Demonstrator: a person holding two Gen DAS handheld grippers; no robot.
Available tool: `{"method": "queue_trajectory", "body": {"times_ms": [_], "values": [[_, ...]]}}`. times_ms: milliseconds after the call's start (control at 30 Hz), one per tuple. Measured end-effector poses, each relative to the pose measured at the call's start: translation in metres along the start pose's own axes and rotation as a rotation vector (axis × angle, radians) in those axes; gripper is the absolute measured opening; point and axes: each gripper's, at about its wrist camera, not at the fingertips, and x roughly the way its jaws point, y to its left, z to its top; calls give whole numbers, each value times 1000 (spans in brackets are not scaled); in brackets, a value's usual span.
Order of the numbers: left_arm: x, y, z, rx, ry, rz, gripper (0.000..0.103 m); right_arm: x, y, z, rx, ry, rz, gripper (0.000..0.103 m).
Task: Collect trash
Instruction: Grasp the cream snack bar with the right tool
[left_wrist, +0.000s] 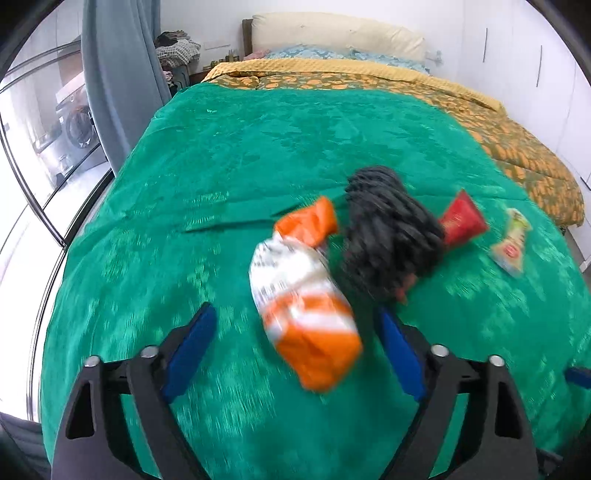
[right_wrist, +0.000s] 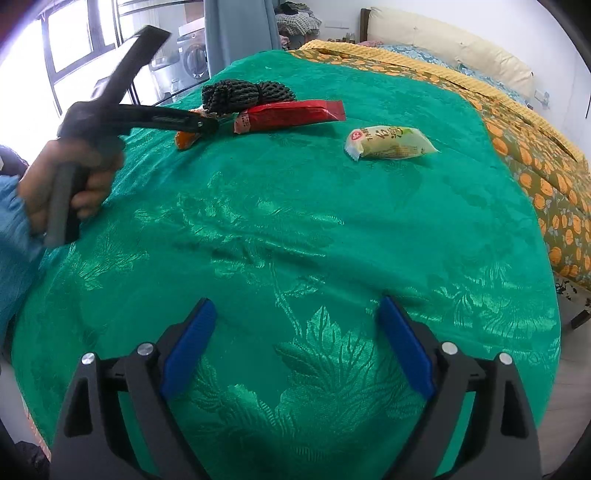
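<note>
An orange and white snack bag (left_wrist: 306, 314) lies on the green bedspread (left_wrist: 240, 155), blurred, between the jaws of my left gripper (left_wrist: 295, 309). The blue pads stand apart from the bag, so the gripper is open. Just beyond are a black mesh bundle (left_wrist: 388, 236), a red wrapper (left_wrist: 461, 221) and a yellow-green packet (left_wrist: 511, 240). In the right wrist view my right gripper (right_wrist: 296, 302) is open over bare bedspread, well short of the packet (right_wrist: 388, 144), the red wrapper (right_wrist: 291, 114) and the mesh bundle (right_wrist: 243, 94). The left tool hides most of the orange bag (right_wrist: 186, 139).
A hand (right_wrist: 70, 184) in a blue sleeve holds the left tool at the bed's left side. An orange-patterned quilt (right_wrist: 554, 192) and a cream pillow (left_wrist: 332, 33) lie at the head. A grey curtain (left_wrist: 118, 74) and glass doors (left_wrist: 37, 147) stand to the left.
</note>
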Motion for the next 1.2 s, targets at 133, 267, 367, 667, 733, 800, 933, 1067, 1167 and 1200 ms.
{"method": "queue_trajectory", "body": {"times_ms": [133,267,367,667,733,800,933,1067,1167,1200], "values": [[7,0,3,21,5,-7,50,0,0,0,0,0,1,88],[-12,8,-13,-38,-4,-7,49,0,0,0,0,1,1,88],[-36,9,-37,-62,14,-6,49,-1,-1,0,0,1,1,88],[-99,-16,-122,-81,29,-48,51,-1,-1,-1,-1,2,0,88],[-101,-22,-129,-67,13,-35,53,-1,-1,-1,-1,3,0,88],[-99,-25,-131,-64,18,-28,65,-1,-1,-1,-1,3,0,88],[-94,-27,-130,-50,35,-29,80,-2,-1,-1,-1,4,0,88],[-90,-33,-130,-31,55,4,91,-2,-1,-1,-1,4,0,88],[-89,-32,-130,-38,60,-6,93,-2,-1,-1,-1,4,1,88],[-89,-33,-130,-36,61,-2,94,-1,-1,-1,-1,4,0,88]]}}
